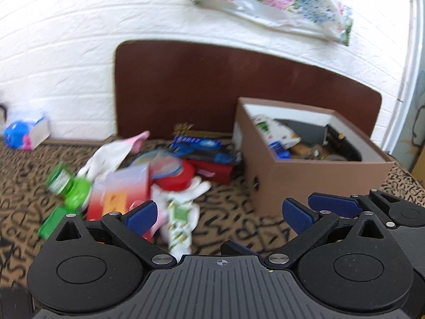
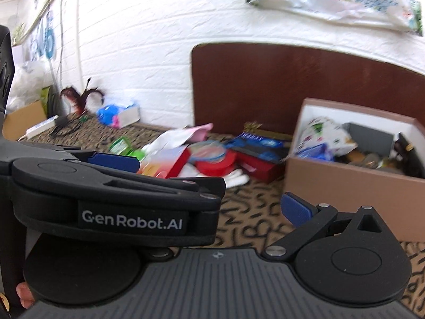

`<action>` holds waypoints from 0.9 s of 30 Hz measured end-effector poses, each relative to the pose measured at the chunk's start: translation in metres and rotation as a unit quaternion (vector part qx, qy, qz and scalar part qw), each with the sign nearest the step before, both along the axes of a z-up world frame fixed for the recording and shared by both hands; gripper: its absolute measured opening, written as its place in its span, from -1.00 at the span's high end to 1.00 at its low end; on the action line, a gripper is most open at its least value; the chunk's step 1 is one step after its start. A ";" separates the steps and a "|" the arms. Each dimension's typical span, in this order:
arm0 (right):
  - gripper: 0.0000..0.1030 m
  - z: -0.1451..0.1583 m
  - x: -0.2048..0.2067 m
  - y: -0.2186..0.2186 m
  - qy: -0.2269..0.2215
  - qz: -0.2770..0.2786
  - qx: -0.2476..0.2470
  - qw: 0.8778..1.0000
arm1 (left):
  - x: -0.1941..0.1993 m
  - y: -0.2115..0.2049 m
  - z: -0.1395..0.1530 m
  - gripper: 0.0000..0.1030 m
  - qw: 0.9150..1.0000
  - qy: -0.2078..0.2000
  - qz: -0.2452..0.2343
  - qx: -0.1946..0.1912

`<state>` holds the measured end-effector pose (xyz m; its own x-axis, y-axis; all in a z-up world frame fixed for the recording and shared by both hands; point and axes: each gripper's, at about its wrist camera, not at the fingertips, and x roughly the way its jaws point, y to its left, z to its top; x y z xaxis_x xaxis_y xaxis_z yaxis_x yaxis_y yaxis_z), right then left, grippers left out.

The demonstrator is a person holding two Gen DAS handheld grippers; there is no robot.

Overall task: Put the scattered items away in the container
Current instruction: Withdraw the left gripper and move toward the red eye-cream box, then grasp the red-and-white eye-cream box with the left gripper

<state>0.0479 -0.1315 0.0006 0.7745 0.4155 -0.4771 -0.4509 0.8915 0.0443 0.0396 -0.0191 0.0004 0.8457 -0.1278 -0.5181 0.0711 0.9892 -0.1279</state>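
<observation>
Brown cardboard box (image 1: 305, 178) white-lined, half full, left hand-held gripper (image 1: 220, 212) released, right hand-held gripper (image 2: 207, 199) unclear

Worktop (image 1: 239, 228): tan covering with black scribble print, spans the lower half of both frames, runs back to a white brick wall. Brown box (image 1: 305, 180) stands on it, right of centre in the left wrist view. Centre left: loose heap lying on the covering — green bottle (image 1: 62, 182), red-and-white carton (image 1: 119, 194), red tape roll (image 1: 178, 176), red box (image 1: 212, 171), blue packet (image 1: 196, 143), white cloth (image 1: 106, 156). Far left, against the wall: small blue-and-pink pack (image 1: 25, 133). All blurred.
</observation>
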 end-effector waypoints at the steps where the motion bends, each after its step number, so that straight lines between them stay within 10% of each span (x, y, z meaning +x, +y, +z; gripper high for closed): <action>1: -1.00 -0.003 -0.002 0.005 0.002 0.004 -0.002 1.000 | -0.003 0.005 -0.004 -1.00 1.000 0.003 0.004 -0.002; 16: -0.99 -0.041 0.014 0.060 0.034 0.038 -0.048 0.998 | 0.002 0.114 -0.047 -0.90 0.993 0.061 0.092 -0.045; 27: -0.91 -0.052 0.033 0.101 0.020 0.091 -0.093 0.991 | 0.041 0.141 -0.069 -0.82 0.988 0.103 0.067 -0.097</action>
<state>0.0813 -0.0308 -0.0518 0.6740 0.4488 -0.5867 -0.6060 0.7902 -0.0917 0.0802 0.1222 -0.0687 0.7415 -0.1354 -0.6571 -0.1053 0.9438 -0.3134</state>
